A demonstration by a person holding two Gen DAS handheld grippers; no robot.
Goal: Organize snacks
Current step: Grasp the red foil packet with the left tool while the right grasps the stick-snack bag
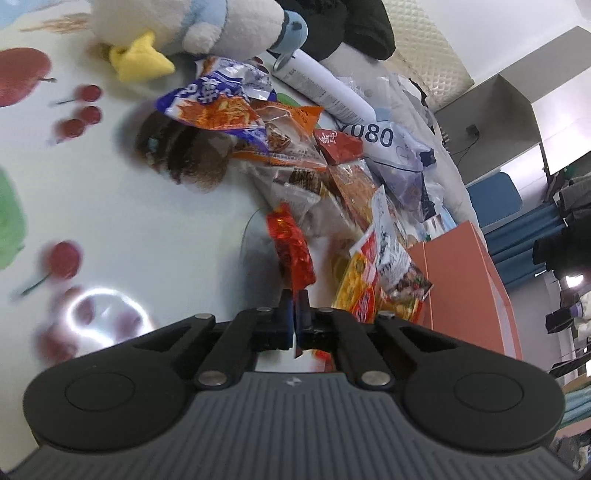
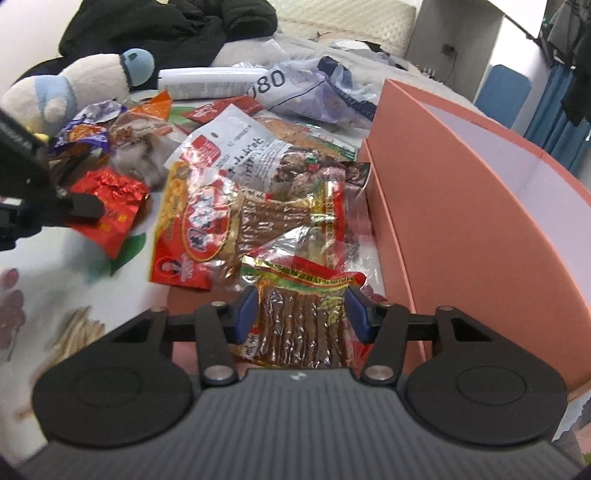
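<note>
Snacks lie in a loose heap [image 2: 258,177] on a fruit-print cloth [image 1: 110,221], just left of an open pink box [image 2: 461,192] in the right wrist view.

Left claw [image 1: 294,301]: fingers pressed together, pinching the edge of a small red foil packet [image 1: 291,251], which seems lifted off the cloth. Same packet shows at far left in the right wrist view [image 2: 110,206].

Right claw [image 2: 301,314]: spread wide, fingers either side of a clear pack of brown sticks [image 2: 299,325]; cannot tell whether the pads touch it.

Risks, as judged:
- Red packet is held by a thin edge only; slick foil could slip out on a swing toward the box.
- Stick pack is wide and crinkly; closing across it may buckle it or drag the neighbouring yellow-red bag [image 2: 192,229] that overlaps the heap.
- Box wall stands close to the right finger; a sideways move could knock it.

Surface: soft, printed with apples and cherries; likely a bed rather than a worktop. Plush toy [image 1: 166,29], white tube [image 1: 325,88] and dark clothing [image 2: 166,26] at the far edge. Room: quilted headboard, blue curtain at far right.
</note>
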